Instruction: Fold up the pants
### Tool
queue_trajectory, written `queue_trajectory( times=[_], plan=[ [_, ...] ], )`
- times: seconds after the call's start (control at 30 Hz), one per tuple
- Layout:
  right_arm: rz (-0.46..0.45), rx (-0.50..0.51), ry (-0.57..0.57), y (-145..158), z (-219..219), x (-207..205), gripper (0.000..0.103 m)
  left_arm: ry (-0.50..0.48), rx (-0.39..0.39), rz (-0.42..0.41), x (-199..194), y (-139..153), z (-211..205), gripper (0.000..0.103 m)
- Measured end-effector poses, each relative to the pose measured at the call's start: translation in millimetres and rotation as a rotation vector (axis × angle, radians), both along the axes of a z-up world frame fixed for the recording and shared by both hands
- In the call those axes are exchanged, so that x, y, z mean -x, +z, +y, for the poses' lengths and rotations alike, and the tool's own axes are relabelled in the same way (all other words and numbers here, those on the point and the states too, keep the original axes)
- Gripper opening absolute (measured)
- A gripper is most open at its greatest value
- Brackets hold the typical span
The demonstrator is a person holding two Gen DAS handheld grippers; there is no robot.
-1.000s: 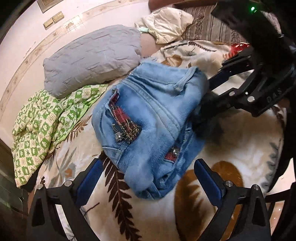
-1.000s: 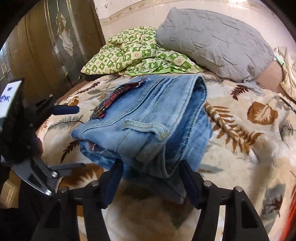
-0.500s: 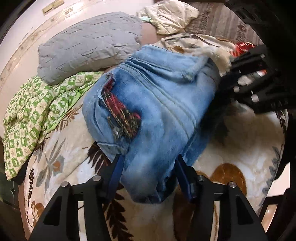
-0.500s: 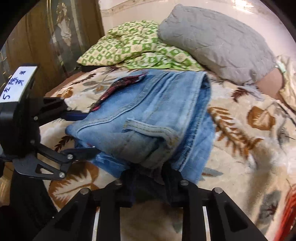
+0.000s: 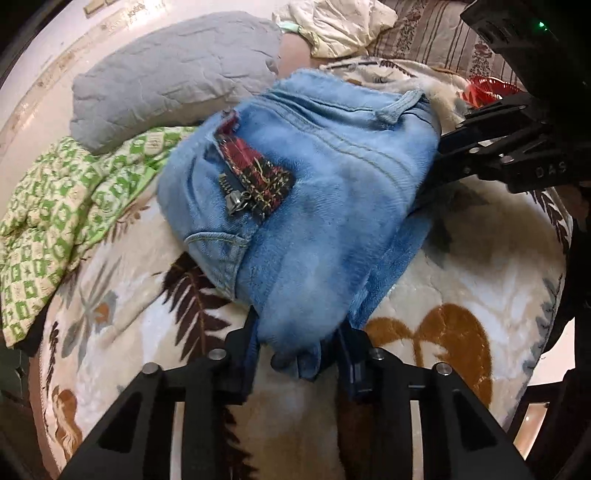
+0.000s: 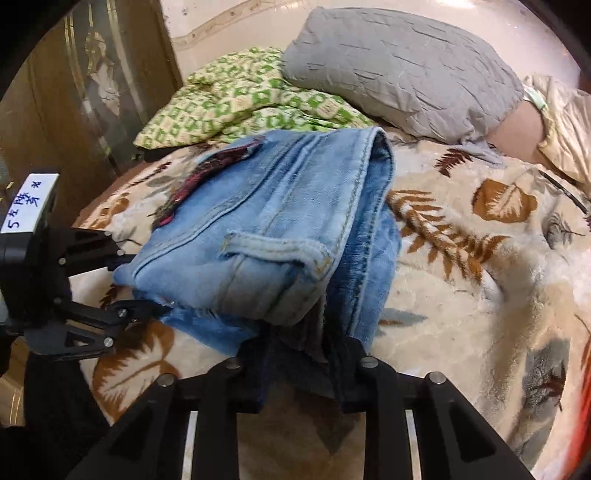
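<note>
The light-blue denim pants lie folded into a thick bundle on the leaf-print blanket, a red plaid patch and zipper on top. My left gripper is at the bundle's near end, its jaws closing with the pads pressing the denim. In the right wrist view the pants fill the gap of my right gripper; its jaws are opening slightly, but the fabric still sits pinched between them. Each gripper shows in the other view: the right gripper at the bundle's right edge, the left gripper at its left corner.
A grey pillow and a green checked cloth lie behind and left of the pants. A cream cloth sits at the headboard. A dark wooden cabinet stands beside the bed. The blanket spreads to the right.
My left gripper went from wide open around the bundle's end to clamped on it. The right gripper also closed onto the denim, and the bundle now fills more of both views.
</note>
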State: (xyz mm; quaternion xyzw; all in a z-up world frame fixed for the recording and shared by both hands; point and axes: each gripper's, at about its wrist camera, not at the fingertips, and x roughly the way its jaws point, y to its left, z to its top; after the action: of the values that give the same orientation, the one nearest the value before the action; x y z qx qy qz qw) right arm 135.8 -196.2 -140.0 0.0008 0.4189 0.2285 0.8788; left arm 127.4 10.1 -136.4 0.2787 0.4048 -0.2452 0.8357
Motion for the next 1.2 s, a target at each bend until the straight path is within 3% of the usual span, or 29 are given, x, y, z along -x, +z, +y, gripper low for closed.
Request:
queue_trajectory(
  times=[0.03, 0.1, 0.27, 0.47, 0.5, 0.53, 0.57, 0.6, 0.7, 0.8, 0.87, 0.9, 0.97, 1.0, 1.07, 1.17, 1.2],
  plan=[
    [0.003, -0.022, 0.015, 5, -3, 3, 0.039, 0.005, 0.016, 0.007, 6, 6, 4, 0.066],
    [0.017, -0.039, 0.024, 13, -8, 7, 0.072, -0.001, 0.06, -0.018, 17, 18, 12, 0.08],
    [-0.001, -0.176, 0.066, 41, -23, 17, 0.073, -0.025, 0.101, -0.103, 33, 41, 24, 0.08],
    [0.094, -0.32, 0.037, 41, -18, -16, 0.073, 0.022, 0.16, -0.121, 0, 37, 29, 0.078],
    [0.118, -0.341, 0.038, 38, -16, -22, 0.069, 0.012, 0.161, -0.108, -4, 35, 26, 0.07],
    [0.13, -0.349, 0.038, 37, -14, -25, 0.062, 0.001, 0.157, -0.093, -6, 33, 24, 0.046],
    [0.134, -0.346, 0.038, 36, -11, -27, 0.038, -0.024, 0.146, -0.06, -8, 29, 19, 0.031],
    [0.128, -0.333, 0.052, 37, -6, -27, 0.032, -0.04, 0.129, -0.043, -6, 26, 13, 0.018],
    [0.093, -0.239, 0.085, 40, 11, -23, 0.025, -0.076, 0.054, -0.076, 4, 21, -2, 0.016],
    [0.082, -0.179, 0.092, 40, 17, -21, 0.018, -0.056, 0.09, -0.04, 0, 24, 2, 0.016],
    [0.07, -0.11, 0.042, 39, 11, -23, 0.007, -0.052, 0.092, -0.015, 1, 21, 5, 0.015],
    [0.058, -0.062, -0.005, 36, 3, -25, 0.007, -0.065, 0.095, -0.005, 3, 19, 4, 0.015],
    [0.13, -0.133, -0.042, 21, -16, -32, 0.007, -0.07, 0.085, -0.002, 6, 14, 0, 0.015],
    [0.138, -0.122, -0.046, 16, -17, -31, 0.007, -0.069, 0.073, 0.004, 6, 12, -3, 0.015],
    [0.095, -0.043, -0.037, 17, -8, -28, 0.007, -0.066, 0.063, 0.003, 5, 13, -4, 0.015],
    [0.099, -0.081, -0.04, 19, -12, -30, 0.007, -0.067, 0.077, -0.005, 6, 17, 1, 0.019],
    [0.095, -0.094, -0.034, 22, -14, -30, 0.008, -0.073, 0.081, -0.01, 9, 19, 2, 0.027]
  ],
)
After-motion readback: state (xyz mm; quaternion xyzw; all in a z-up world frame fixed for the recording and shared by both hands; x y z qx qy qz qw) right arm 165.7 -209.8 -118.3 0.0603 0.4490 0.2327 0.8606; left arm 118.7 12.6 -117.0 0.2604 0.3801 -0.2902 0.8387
